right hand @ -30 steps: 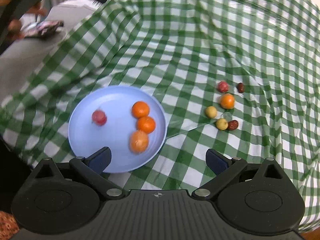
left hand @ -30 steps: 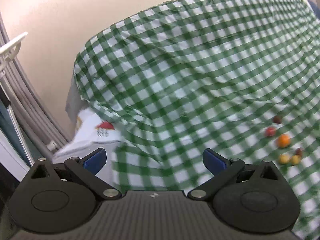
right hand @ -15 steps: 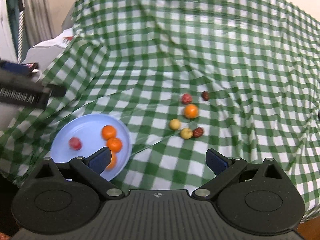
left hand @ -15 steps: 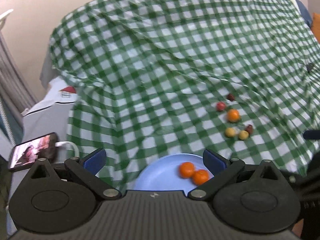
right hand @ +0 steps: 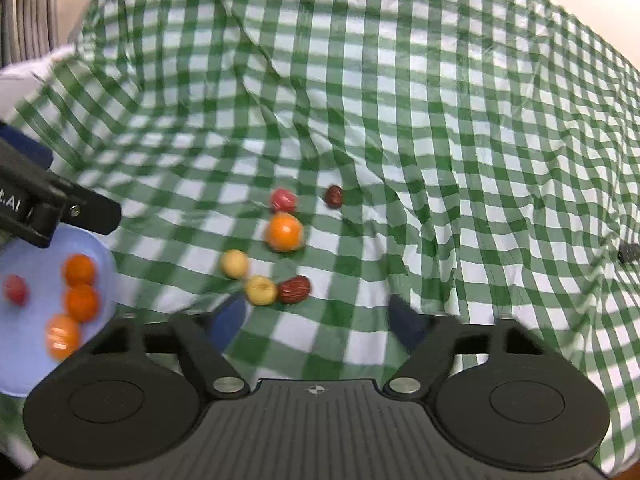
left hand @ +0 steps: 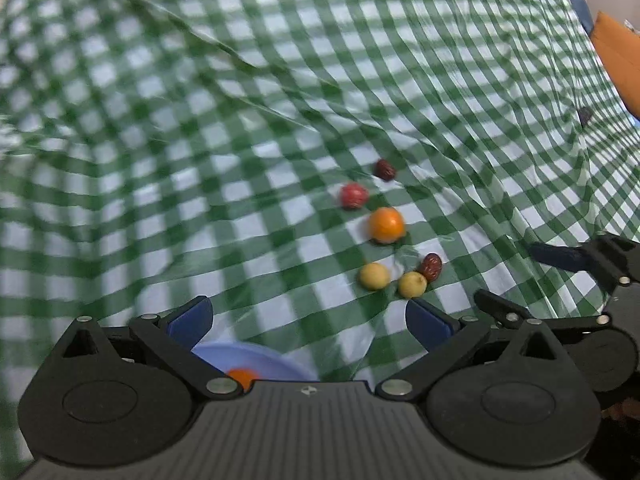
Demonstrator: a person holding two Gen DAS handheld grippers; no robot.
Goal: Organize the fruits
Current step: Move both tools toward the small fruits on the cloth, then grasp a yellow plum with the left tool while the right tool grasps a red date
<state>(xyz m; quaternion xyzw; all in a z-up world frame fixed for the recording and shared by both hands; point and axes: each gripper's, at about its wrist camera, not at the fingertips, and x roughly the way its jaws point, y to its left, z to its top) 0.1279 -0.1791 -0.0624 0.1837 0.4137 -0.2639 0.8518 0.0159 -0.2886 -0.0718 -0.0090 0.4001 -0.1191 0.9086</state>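
Observation:
Several small fruits lie loose on the green checked tablecloth (right hand: 400,120): an orange (right hand: 283,232) (left hand: 386,225), a red fruit (right hand: 283,199) (left hand: 353,195), two yellow fruits (right hand: 234,263) (right hand: 261,289), and two dark red dates (right hand: 295,289) (right hand: 333,195). A light blue plate (right hand: 24,360) at the left holds three oranges (right hand: 81,302) and a red fruit (right hand: 16,289). My right gripper (right hand: 318,322) is open and empty, just short of the loose fruits. My left gripper (left hand: 308,320) is open and empty above the plate's edge (left hand: 280,364).
The cloth is wrinkled with raised folds across the table. A small dark object (right hand: 630,253) lies at the far right. An orange cushion (left hand: 616,52) and grey curtain (right hand: 28,4) sit beyond the table edges. The right gripper's body (left hand: 592,264) shows in the left view.
Both grippers have swung toward the loose fruits, which now look nearer and more central. The right gripper's fingers have drawn somewhat closer together. The plate has slid to the frame edges.

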